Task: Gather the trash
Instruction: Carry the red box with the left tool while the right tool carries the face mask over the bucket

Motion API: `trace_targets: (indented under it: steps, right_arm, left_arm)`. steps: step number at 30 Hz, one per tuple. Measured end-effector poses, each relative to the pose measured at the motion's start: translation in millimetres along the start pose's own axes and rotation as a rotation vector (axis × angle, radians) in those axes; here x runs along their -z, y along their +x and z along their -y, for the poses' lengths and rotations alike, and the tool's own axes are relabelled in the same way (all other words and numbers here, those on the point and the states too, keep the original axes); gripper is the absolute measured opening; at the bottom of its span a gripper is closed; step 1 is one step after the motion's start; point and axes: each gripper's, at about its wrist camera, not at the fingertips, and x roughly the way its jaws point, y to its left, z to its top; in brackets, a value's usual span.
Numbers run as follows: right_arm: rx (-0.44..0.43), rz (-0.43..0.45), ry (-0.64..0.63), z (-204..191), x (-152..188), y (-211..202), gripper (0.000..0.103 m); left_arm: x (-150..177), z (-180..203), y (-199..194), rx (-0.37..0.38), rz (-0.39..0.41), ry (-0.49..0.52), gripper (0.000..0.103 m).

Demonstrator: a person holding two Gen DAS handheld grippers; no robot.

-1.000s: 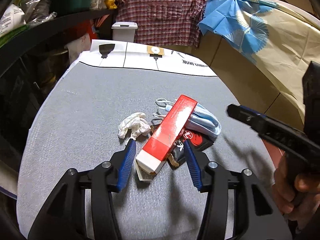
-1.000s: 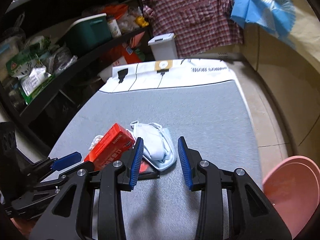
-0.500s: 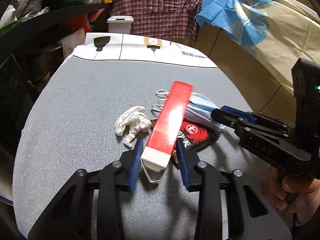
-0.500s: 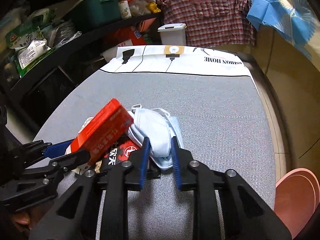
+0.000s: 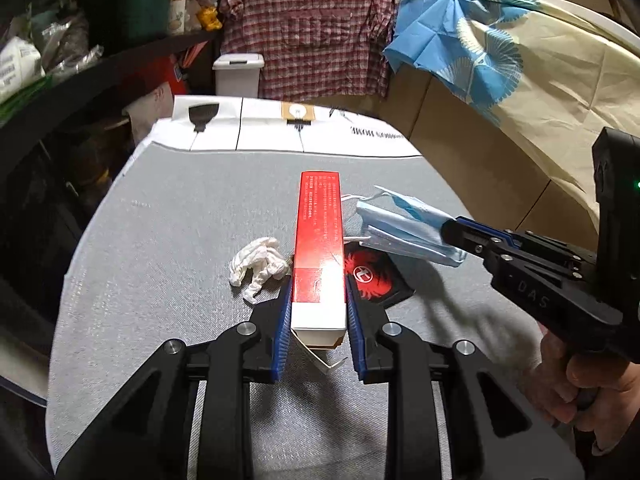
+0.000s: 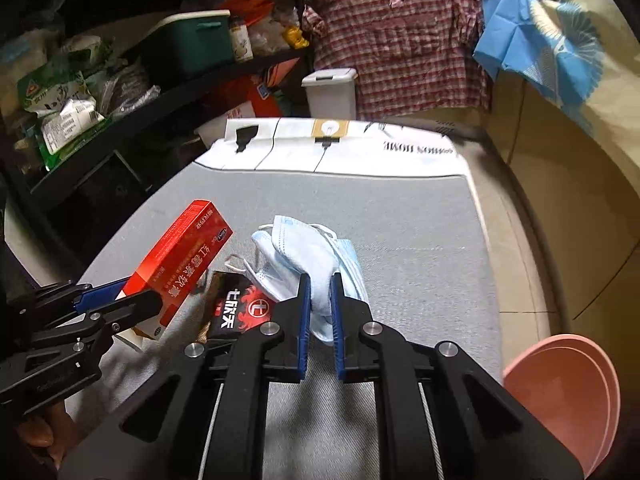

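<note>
The right gripper's body [image 5: 532, 300] bore "DAS". The white mat border [image 6: 416, 148] read "HOME", seen inverted. Red box [image 6: 180, 264] print was illegible.

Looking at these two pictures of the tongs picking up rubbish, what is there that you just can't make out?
- Left wrist view: the near end of the red box is hidden between the left tongs.
- Left wrist view: the box covers part of the black packet.
- Right wrist view: the pink bowl is cut off by the picture's edge.
- Right wrist view: the crumpled white tissue is hidden behind the box.
</note>
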Motion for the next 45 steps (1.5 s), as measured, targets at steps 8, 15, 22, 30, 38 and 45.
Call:
trace_targets:
  steps: [8, 15, 22, 30, 38, 45]
  right_arm:
    - [0.046, 0.050, 0.025, 3.8, 10.1, -45.0, 0.010]
    - [0.063, 0.068, 0.052, 10.0, 18.5, -79.5, 0.010]
    - [0.103, 0.070, 0.061, 24.1, 32.3, -121.8, 0.010]
    - [0.143, 0.123, 0.065, 48.9, 37.7, -184.3, 0.010]
    - [0.201, 0.136, 0.073, 81.2, 67.1, -219.3, 0.010]
    - [0.233, 0.156, 0.153, 106.2, 80.1, -223.2, 0.010]
  left_arm:
    - [4.2, 9.8, -27.9, -0.002, 0.041, -0.008, 0.025]
    - [10.4, 19.4, -46.6, 0.019, 0.050, -0.007, 0.025]
    - [19.0, 30.7, -70.5, 0.039, 0.072, -0.012, 0.025]
    - [37.8, 48.4, -84.7, 0.066, 0.075, -0.009, 0.025]
    - [50.9, 69.8, -89.7, 0.076, 0.084, 0.045, 0.025]
    - [56.7, 80.2, -82.5, 0.080, 0.068, 0.066, 0.025]
